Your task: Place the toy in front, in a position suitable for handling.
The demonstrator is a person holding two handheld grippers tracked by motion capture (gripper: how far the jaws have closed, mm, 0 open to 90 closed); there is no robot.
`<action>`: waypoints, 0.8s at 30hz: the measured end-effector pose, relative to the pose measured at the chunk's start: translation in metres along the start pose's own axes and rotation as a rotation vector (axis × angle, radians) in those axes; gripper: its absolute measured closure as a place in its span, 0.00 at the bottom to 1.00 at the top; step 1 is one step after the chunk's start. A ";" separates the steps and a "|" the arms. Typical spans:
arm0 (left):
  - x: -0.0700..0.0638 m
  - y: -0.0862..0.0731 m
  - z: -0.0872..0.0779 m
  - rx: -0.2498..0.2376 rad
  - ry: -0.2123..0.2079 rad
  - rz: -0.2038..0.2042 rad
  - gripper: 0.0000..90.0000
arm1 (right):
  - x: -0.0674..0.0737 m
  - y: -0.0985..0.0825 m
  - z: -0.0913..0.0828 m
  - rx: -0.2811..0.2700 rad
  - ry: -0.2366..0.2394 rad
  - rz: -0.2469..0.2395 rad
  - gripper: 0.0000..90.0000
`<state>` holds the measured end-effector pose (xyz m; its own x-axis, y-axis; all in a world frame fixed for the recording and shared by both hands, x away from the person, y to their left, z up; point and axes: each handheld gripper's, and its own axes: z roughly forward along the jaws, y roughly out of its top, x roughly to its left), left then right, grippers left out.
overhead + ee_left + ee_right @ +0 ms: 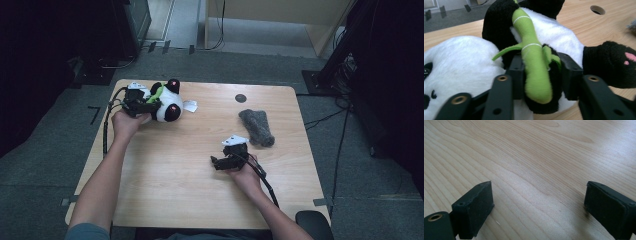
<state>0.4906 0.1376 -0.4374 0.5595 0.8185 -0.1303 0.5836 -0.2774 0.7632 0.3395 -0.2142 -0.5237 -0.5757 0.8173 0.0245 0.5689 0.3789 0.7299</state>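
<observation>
A black-and-white plush panda (pixel 169 103) lies on the far left of the wooden table (pixel 175 175). A green plush bamboo stalk (pixel 531 57) runs across its chest. My left gripper (pixel 153 103) comes at the panda from the left. In the left gripper view its jaws (pixel 542 75) press on the panda's black arm and the lower end of the bamboo. My right gripper (pixel 216 162) lies low over the table at the middle right. It points left and stands open (pixel 539 205), with bare wood (pixel 536 157) between the pads.
A grey fuzzy roll (pixel 256 128) lies just beyond the right gripper. A round hole (pixel 240 98) sits in the tabletop near the far edge. A white tag (pixel 190 105) sticks out of the panda's right side. Cables trail from both grippers.
</observation>
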 end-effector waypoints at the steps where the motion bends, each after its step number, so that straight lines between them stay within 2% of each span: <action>1: 0.001 0.000 -0.001 0.004 -0.016 -0.019 0.75 | 0.000 0.000 0.000 0.000 0.000 0.000 0.09; 4: 0.001 0.000 -0.002 0.009 -0.020 -0.035 0.78 | 0.000 0.000 0.000 0.000 0.000 0.000 0.09; 11: -0.003 0.005 -0.008 -0.008 0.013 -0.036 0.81 | 0.000 0.000 0.000 -0.001 -0.001 0.002 0.11; 13: -0.003 0.007 -0.014 -0.020 0.003 -0.047 0.81 | -0.001 0.000 -0.001 -0.011 -0.008 0.009 0.15; 17: -0.005 0.010 -0.022 -0.044 0.001 -0.049 0.81 | -0.002 0.000 -0.001 -0.012 -0.005 0.008 0.16; 20: -0.009 0.015 -0.035 -0.075 -0.008 -0.046 0.81 | -0.003 0.001 -0.002 -0.014 -0.011 0.013 0.23; 24: -0.013 0.016 -0.043 -0.074 -0.023 -0.048 0.81 | -0.005 0.002 -0.004 -0.010 -0.015 0.026 0.29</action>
<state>0.4674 0.1439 -0.3958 0.5453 0.8183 -0.1819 0.5654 -0.1988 0.8005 0.3410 -0.2191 -0.5202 -0.5519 0.8332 0.0336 0.5777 0.3530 0.7360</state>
